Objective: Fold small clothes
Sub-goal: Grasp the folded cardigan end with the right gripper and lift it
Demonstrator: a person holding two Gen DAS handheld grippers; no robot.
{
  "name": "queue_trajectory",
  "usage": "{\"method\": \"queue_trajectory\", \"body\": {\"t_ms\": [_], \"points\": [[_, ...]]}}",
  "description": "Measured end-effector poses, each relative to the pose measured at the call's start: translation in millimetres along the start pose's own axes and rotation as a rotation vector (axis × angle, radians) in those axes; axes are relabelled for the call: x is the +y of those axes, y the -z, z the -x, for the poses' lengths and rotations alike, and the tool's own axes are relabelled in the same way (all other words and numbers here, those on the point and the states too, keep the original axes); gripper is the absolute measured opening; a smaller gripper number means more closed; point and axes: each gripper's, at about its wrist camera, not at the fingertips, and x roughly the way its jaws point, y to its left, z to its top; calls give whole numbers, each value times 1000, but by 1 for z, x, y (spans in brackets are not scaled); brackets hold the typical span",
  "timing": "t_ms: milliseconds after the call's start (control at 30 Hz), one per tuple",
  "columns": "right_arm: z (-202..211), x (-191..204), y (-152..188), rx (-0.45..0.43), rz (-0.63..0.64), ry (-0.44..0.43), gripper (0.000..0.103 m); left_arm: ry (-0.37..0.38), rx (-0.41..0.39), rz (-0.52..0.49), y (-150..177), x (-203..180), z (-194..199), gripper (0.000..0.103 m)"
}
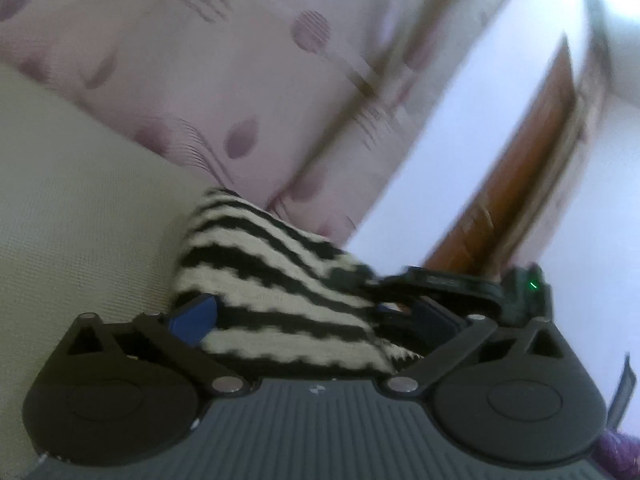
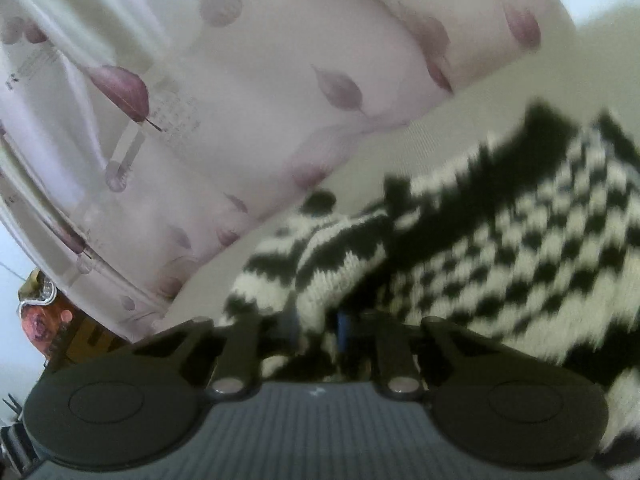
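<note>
A black-and-white knit garment [image 1: 280, 280] lies on a cream sheet [image 1: 80, 200]. In the left wrist view its striped part sits between the wide-apart fingers of my left gripper [image 1: 312, 312], which is open; blue pads show on either side of the fabric. The body of the right gripper [image 1: 452, 282] reaches in from the right at the cloth's edge. In the right wrist view the garment [image 2: 520, 240] shows a checkered body and a striped sleeve [image 2: 320, 248]. My right gripper [image 2: 320, 326] has its fingers close together, shut on a fold of that sleeve.
A pink quilt with purple leaf prints [image 1: 200, 80] is piled behind the garment, close to it, and fills the upper left of the right wrist view [image 2: 280, 80]. A brown wooden door [image 1: 520, 160] stands beyond it at the right. Cluttered items [image 2: 44, 312] sit at far left.
</note>
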Motion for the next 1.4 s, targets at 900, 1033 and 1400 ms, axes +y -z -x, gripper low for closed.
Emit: {"method": "queue_trajectory", "body": {"t_ms": [900, 1033, 1400], "points": [[28, -85, -92, 74, 117, 195, 16, -3, 27, -41, -15, -18, -12, 100], [37, -92, -100, 50, 37, 92, 21, 90, 14, -173, -32, -49, -38, 83], [9, -100, -114, 58, -45, 47, 18, 207, 319, -336, 25, -80, -109, 58]]}}
